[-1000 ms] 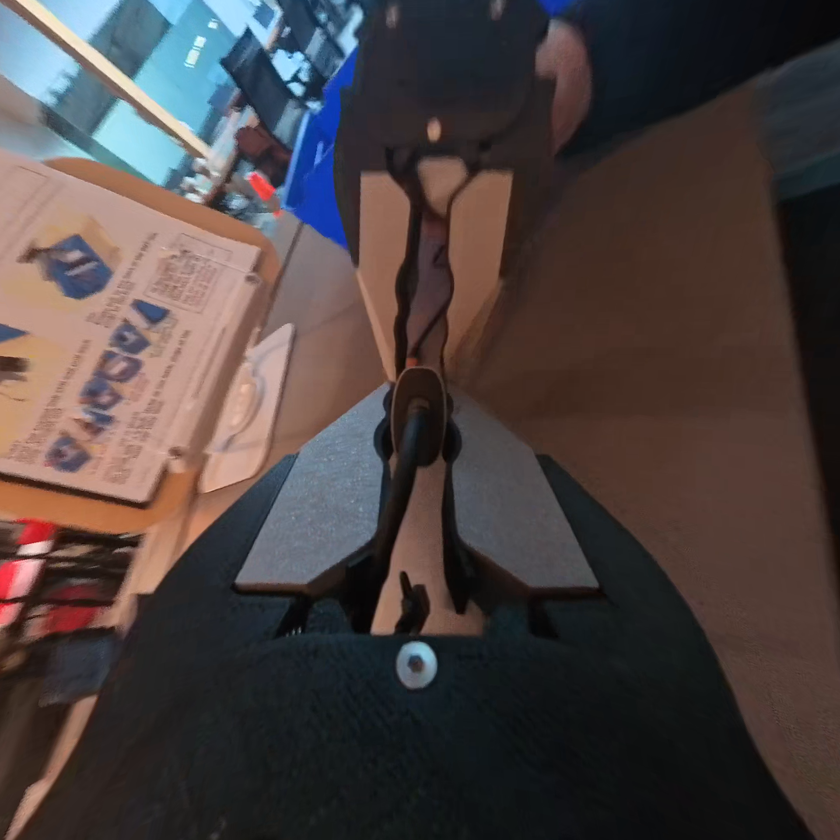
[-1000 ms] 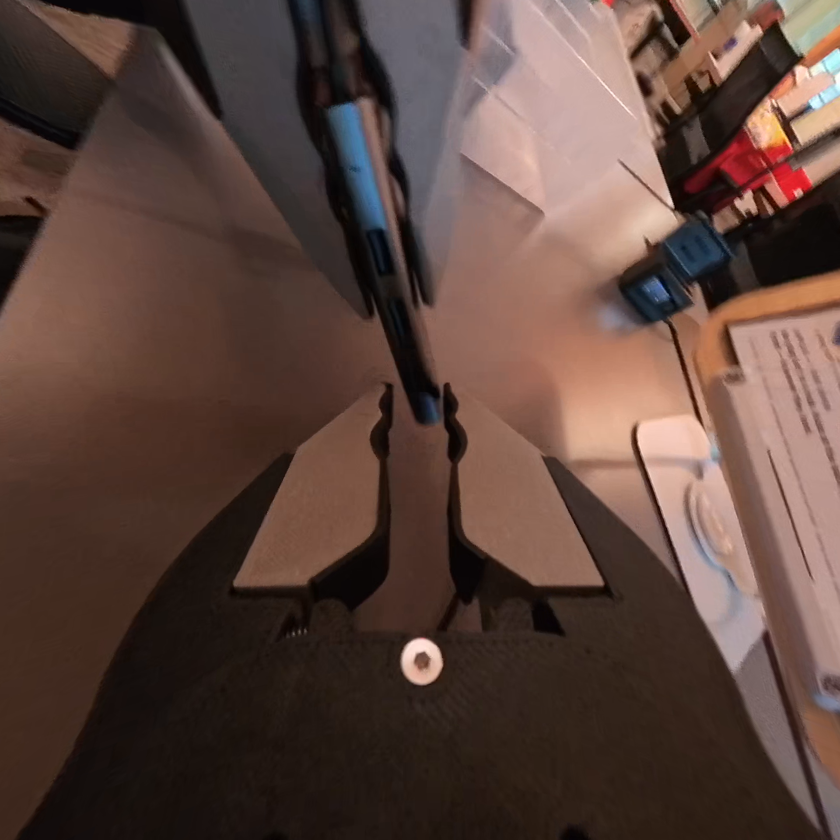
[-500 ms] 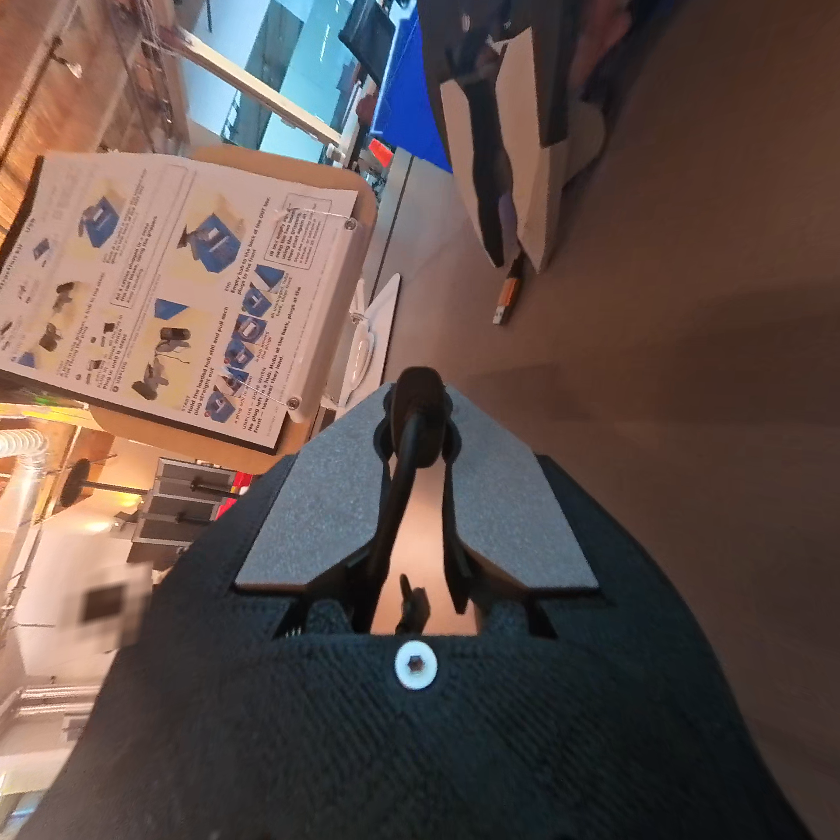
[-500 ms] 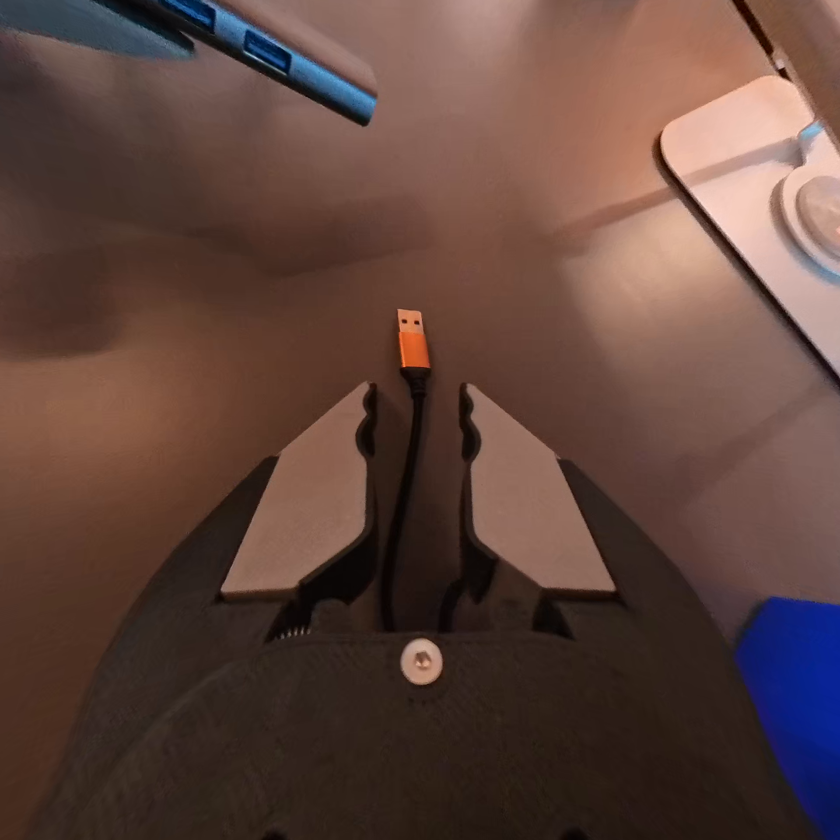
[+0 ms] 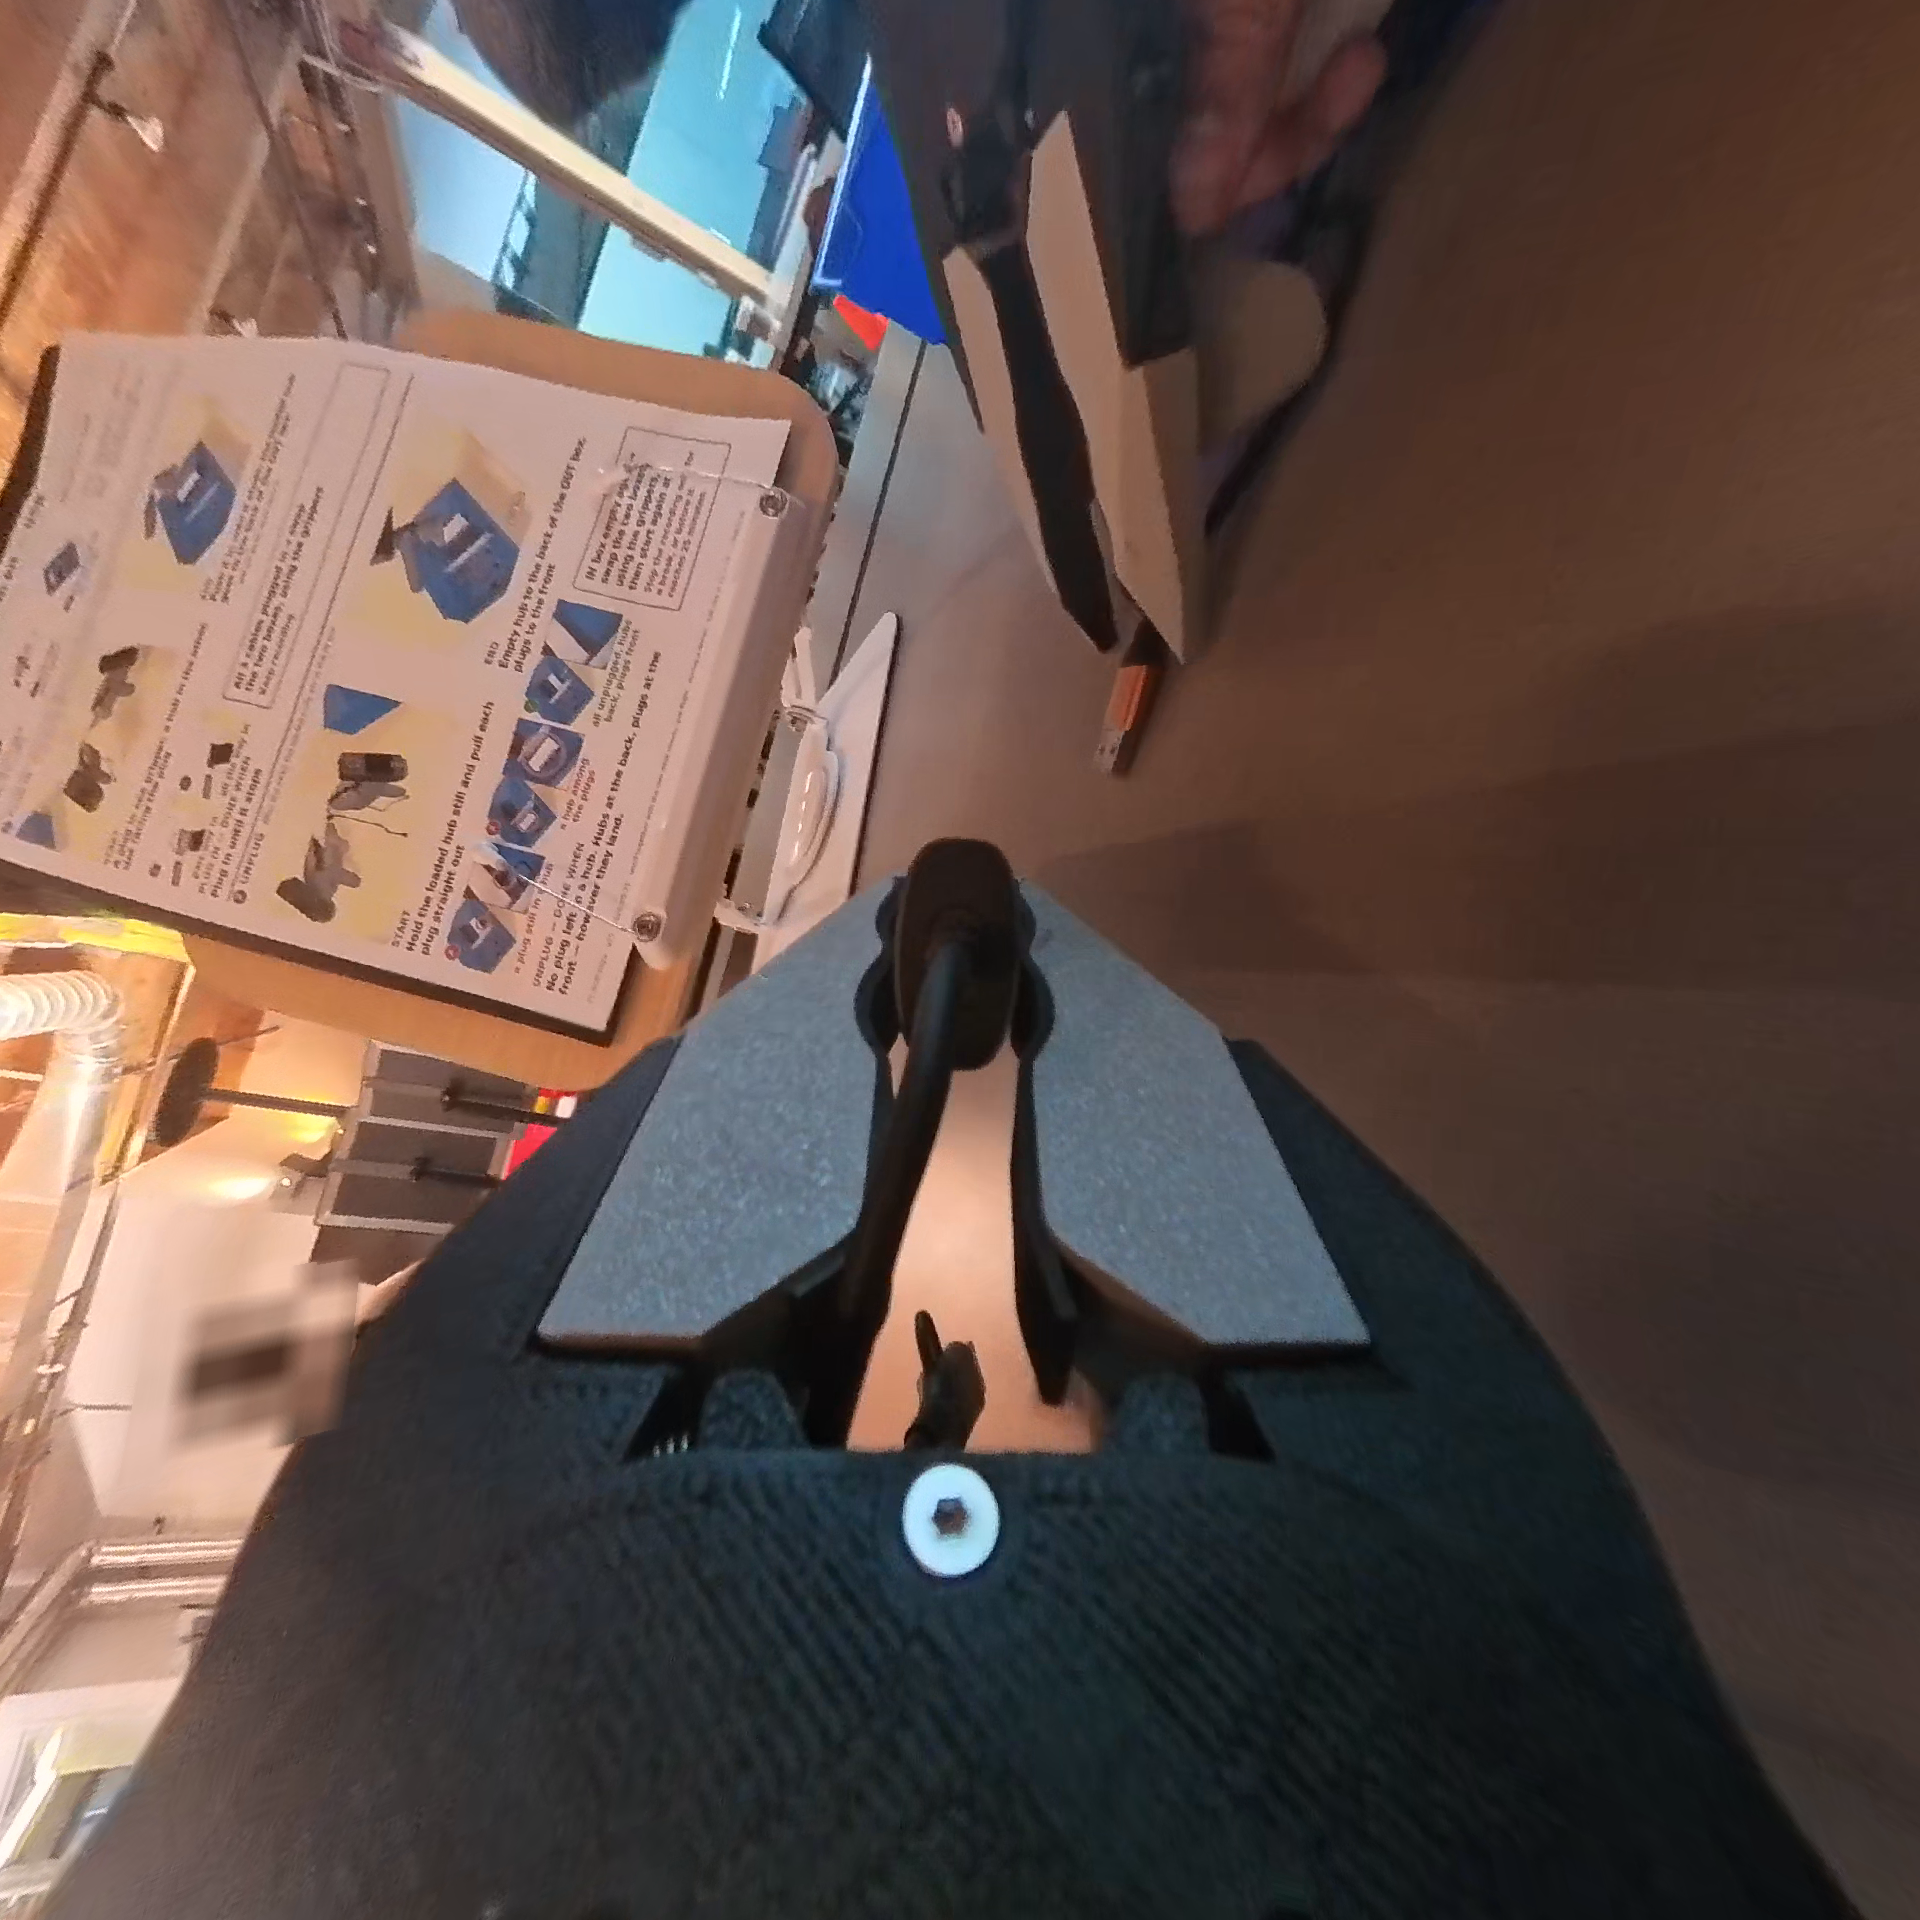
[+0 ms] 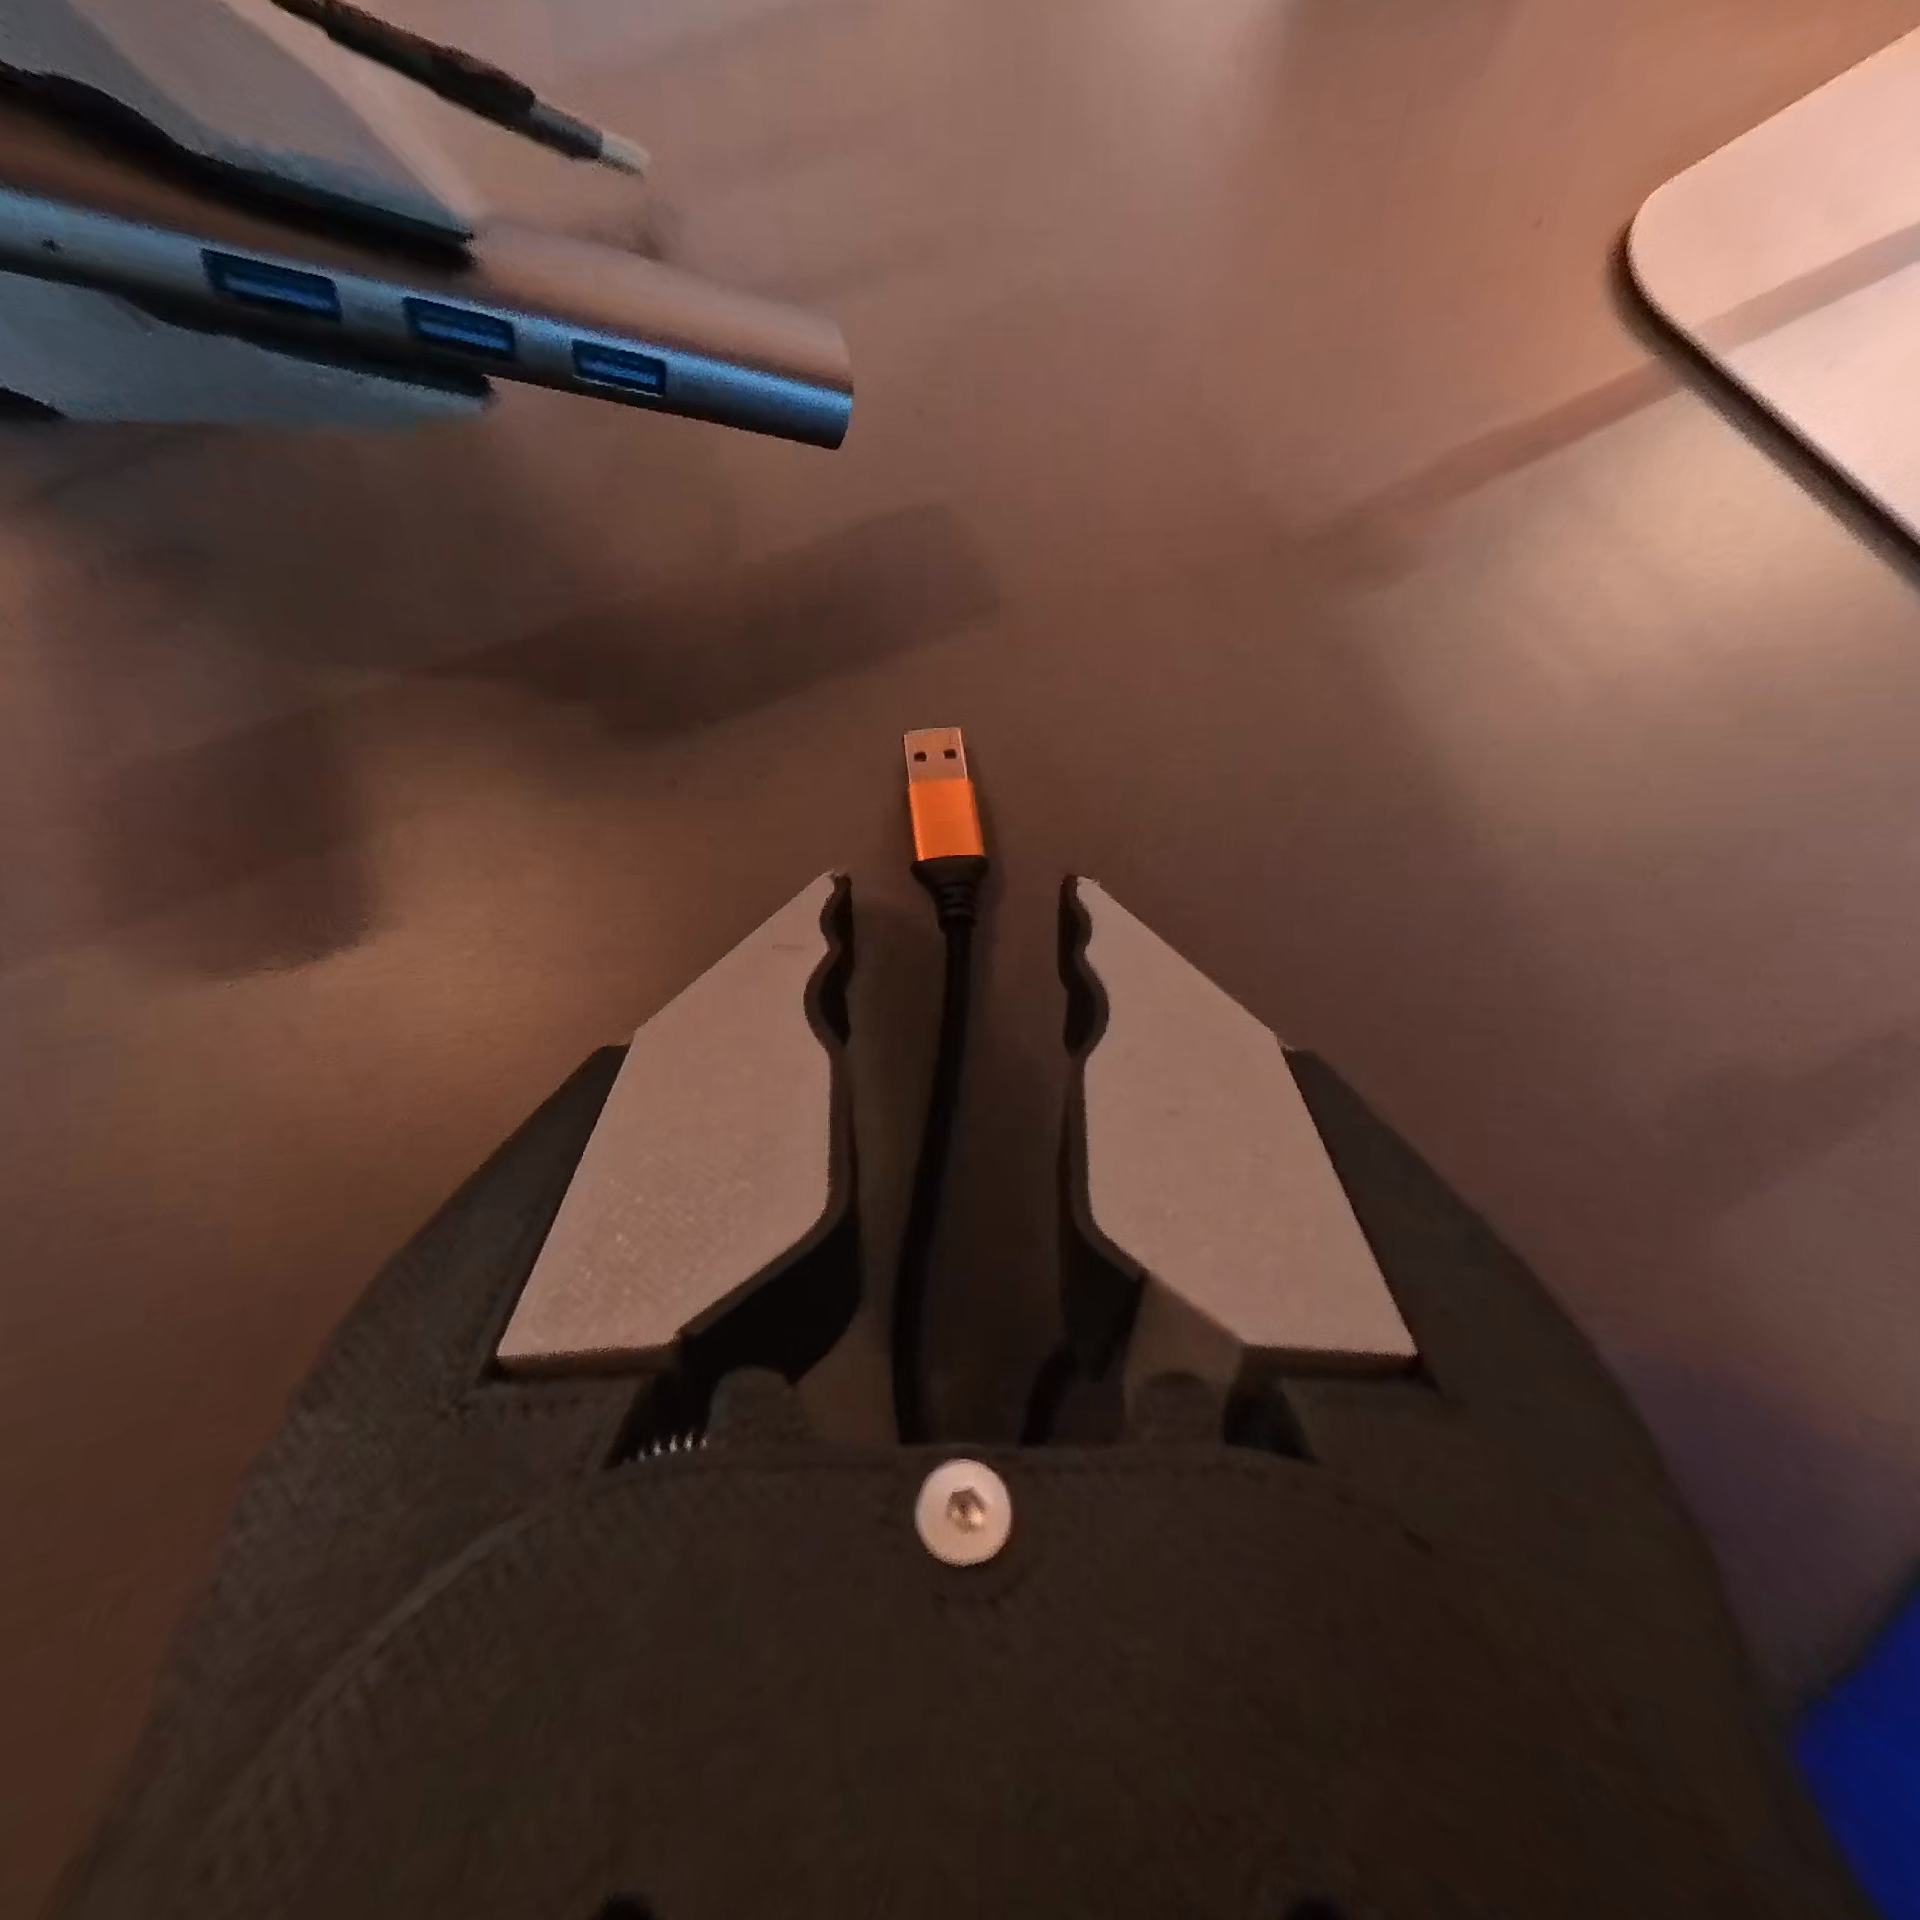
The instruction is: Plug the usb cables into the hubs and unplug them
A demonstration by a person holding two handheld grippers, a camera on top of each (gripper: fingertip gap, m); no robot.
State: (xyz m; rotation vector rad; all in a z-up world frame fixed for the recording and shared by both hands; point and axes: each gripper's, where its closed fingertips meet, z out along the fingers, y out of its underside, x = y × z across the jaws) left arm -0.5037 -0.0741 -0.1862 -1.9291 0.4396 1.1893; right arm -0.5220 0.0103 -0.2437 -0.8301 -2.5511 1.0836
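My left gripper (image 5: 961, 914) is shut on the cable end of a grey USB hub (image 5: 961, 935), seen end-on, with its black cable running back between the fingers. In the right wrist view the hub (image 6: 468, 332) juts in from the upper left above the table, showing three blue ports. An orange USB plug (image 6: 943, 810) lies flat on the table just ahead of my open right gripper (image 6: 956, 894). Its black cable runs back between the fingers without touching them. In the left wrist view the right gripper (image 5: 1138, 644) hovers over the same plug (image 5: 1127, 717).
An instruction sheet on a wooden board (image 5: 364, 623) stands at the left on a white base (image 5: 831, 748), which also shows in the right wrist view (image 6: 1787, 312). A blue object (image 6: 1860, 1745) sits at the lower right. The brown table (image 6: 1351, 727) spreads around the plug. My right fingertips sit around 11 cm from my left ones.
A second ago the grippers faced each other at the hub. They have swung apart, the right gripper has opened, and the orange plug now lies on the table. The hub has moved closer.
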